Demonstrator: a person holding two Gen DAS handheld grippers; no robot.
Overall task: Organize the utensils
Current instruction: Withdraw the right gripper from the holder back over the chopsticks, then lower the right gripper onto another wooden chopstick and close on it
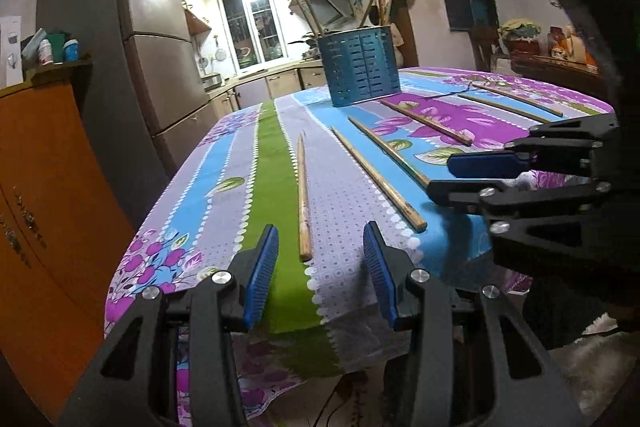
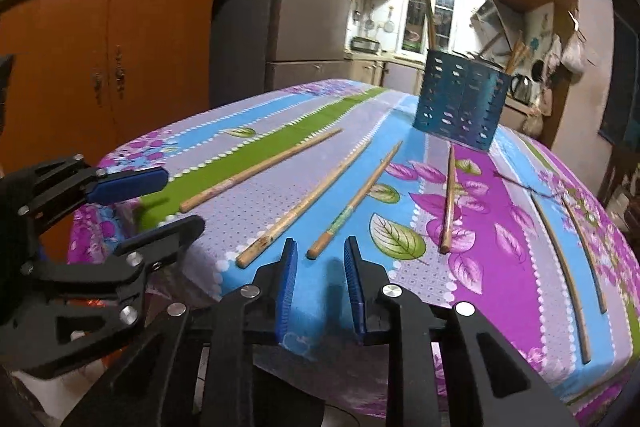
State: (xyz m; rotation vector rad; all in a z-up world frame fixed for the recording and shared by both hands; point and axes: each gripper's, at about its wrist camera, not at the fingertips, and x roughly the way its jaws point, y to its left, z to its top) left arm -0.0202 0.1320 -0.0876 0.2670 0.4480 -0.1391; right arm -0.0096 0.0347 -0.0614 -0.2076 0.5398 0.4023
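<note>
Left gripper [image 1: 320, 267] spread and empty at the near table edge; right gripper [image 2: 320, 283] narrower, nothing pinched. Six wooden chopsticks [image 2: 352, 201] lie loose on the floral striped tablecloth [image 2: 500, 163]. Beyond them, the blue perforated metal utensil holder [image 1: 362, 71], unobstructed. Orange wooden cabinet [image 2: 108, 67] and grey fridge [image 1: 168, 67] behind.

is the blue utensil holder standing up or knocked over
Upright. The blue utensil holder stands on its base on the floral tablecloth, open end up, with several sticks poking out of the top.
</note>
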